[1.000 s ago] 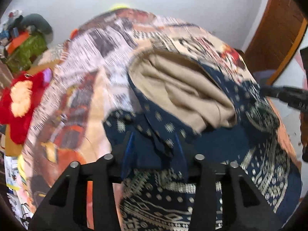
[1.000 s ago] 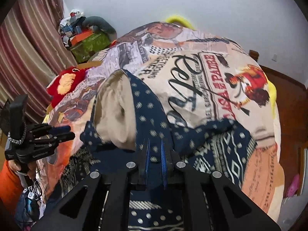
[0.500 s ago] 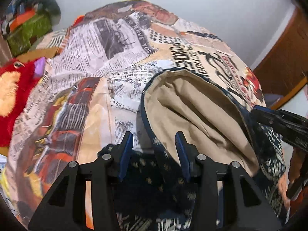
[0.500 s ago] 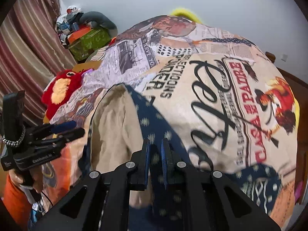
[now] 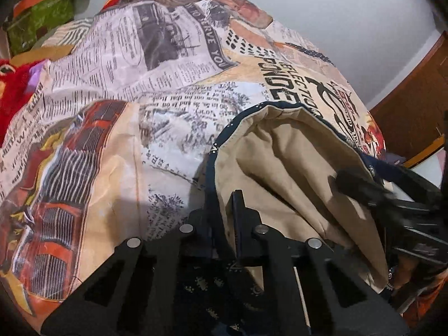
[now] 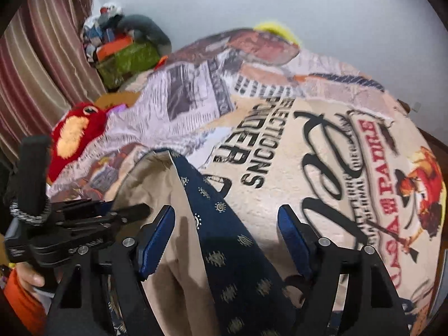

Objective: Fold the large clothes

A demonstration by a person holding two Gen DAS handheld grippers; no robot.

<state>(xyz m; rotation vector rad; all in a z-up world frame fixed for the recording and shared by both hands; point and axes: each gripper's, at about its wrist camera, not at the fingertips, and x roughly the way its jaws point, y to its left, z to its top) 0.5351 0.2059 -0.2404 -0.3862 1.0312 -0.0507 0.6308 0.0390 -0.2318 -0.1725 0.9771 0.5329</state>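
Note:
A large navy patterned garment with a tan lining (image 5: 291, 173) lies in a loose fold on the printed bedspread (image 5: 117, 89). My left gripper (image 5: 221, 207) is shut on the garment's navy edge, tan lining to its right. In the right wrist view the garment (image 6: 224, 224) runs between the wide-open blue pads of my right gripper (image 6: 226, 235), which holds nothing. The left gripper (image 6: 131, 212) shows at the left of that view, and the right gripper (image 5: 358, 184) at the right of the left wrist view.
A red plush toy (image 6: 72, 137) lies at the bed's left side. A pile of bags and clothes (image 6: 126, 47) sits at the far left corner by a striped curtain (image 6: 33, 64). A brown wooden door (image 5: 414, 100) stands to the right.
My right gripper has opened and let go of the garment. My left gripper, open half a second ago, has shut on the garment's edge. Both moved forward over the bed.

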